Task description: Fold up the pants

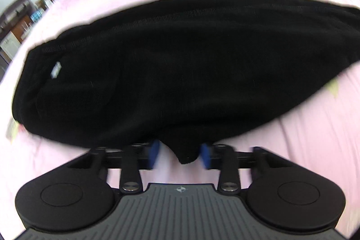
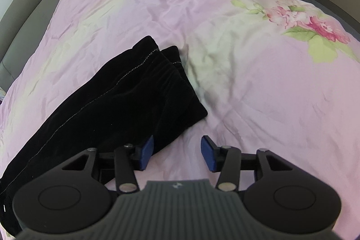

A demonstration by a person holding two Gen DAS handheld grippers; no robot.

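Black pants (image 1: 180, 64) lie on the pink bed (image 2: 247, 82); left tongs (image 1: 180, 153) pinch a fabric fold, right tongs (image 2: 177, 154) stand apart, empty, and should grip the hem squarely before lifting.

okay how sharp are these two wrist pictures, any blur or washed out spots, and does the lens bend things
Left wrist view: motion-smeared, the black pants lose nearly all texture, the pink bedspread is washed out pale, and its edges bow strongly. Right wrist view: much sharper, the pants' stitching and the flower print read clearly; the rim still curves and the corners go dark.
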